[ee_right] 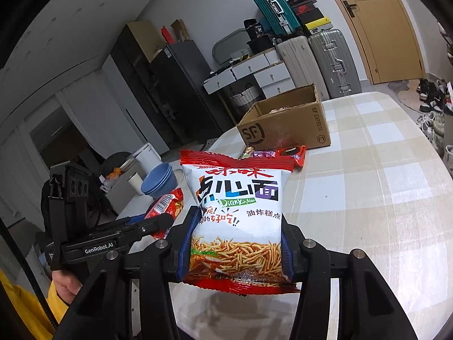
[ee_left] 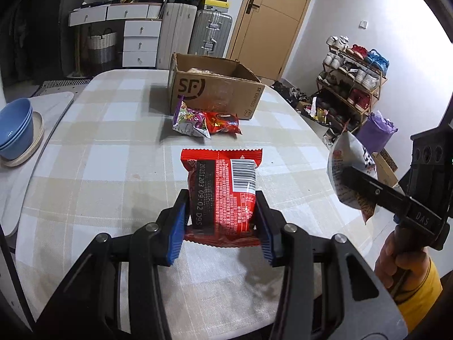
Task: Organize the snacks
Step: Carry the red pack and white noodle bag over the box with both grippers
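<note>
My left gripper (ee_left: pixel 222 221) is shut on a red snack packet (ee_left: pixel 223 192), held above the checked tablecloth (ee_left: pixel 113 170) with its barcode side up. My right gripper (ee_right: pixel 236 243) is shut on a white and red noodle snack bag (ee_right: pixel 237 221), also held above the table. The right gripper and its bag (ee_left: pixel 348 175) show at the right of the left wrist view. The left gripper and its packet (ee_right: pixel 165 209) show at the left of the right wrist view. An open SF cardboard box (ee_left: pixel 215 90) stands farther back, with two loose snack packets (ee_left: pixel 206 121) in front of it.
Stacked blue bowls (ee_left: pixel 14 130) sit on a pale plate at the table's left side. Drawers, suitcases (ee_left: pixel 195 28) and a door stand behind the table. A shoe rack (ee_left: pixel 354 76) and a purple bag stand to the right on the floor.
</note>
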### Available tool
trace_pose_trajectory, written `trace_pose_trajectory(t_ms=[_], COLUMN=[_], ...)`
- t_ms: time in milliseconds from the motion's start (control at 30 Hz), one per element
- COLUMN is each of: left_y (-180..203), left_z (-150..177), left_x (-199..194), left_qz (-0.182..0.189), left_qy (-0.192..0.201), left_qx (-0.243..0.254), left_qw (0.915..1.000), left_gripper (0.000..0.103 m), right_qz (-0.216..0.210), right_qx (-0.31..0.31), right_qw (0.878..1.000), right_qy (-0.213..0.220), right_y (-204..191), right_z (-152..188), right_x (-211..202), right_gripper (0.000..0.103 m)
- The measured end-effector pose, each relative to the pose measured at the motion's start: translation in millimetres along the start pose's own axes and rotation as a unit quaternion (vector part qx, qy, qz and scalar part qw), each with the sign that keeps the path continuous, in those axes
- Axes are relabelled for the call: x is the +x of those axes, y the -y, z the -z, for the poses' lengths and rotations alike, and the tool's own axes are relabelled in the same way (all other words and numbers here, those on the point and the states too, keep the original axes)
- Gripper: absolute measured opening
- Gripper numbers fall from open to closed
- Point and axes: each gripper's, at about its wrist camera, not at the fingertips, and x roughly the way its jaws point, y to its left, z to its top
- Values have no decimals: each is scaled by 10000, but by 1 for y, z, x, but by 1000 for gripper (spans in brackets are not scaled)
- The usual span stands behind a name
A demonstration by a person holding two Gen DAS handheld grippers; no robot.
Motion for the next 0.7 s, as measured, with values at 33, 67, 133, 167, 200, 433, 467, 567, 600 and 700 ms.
trace_pose_trajectory(t_ms=[33,67,133,167,200,433,467,567,600,700], left_y=[1,1,3,4,5,8,9,10,9,7], left_z=[1,2,3,4,5,8,9,7,6,3], left_x=[-2,-4,-10,-14,-16,-25,-26,-21,-18,-9], left_qz=[10,17,36,47,46,47,49,44,46,55], left_qy=[-1,3,20,35,50,55,44,24,9,-58], left_qx=[8,13,22,37,42,82,84,78,79,82], left_qw=[10000,10000,10000,10000,10000,9999,9999,10000,10000,9999], left_gripper=[41,41,41,41,41,41,41,41,41,41], right_qz=[-1,12,11,6,7,-98,-138,-139,-127,-99], right_qx=[15,23,40,36,27,48,126,297,317,433], right_qw=[10000,10000,10000,10000,10000,9999,9998,9994,9994,9990], right_qy=[-7,-16,-29,-42,-44,-76,-77,-47,-43,-30], right_y=[1,0,-1,-2,-1,1,5,14,16,26], right_z=[1,2,4,5,3,1,0,1,2,5], right_x=[0,0,0,0,2,9,11,12,12,15], right_gripper=[50,50,50,50,50,50,50,50,50,50])
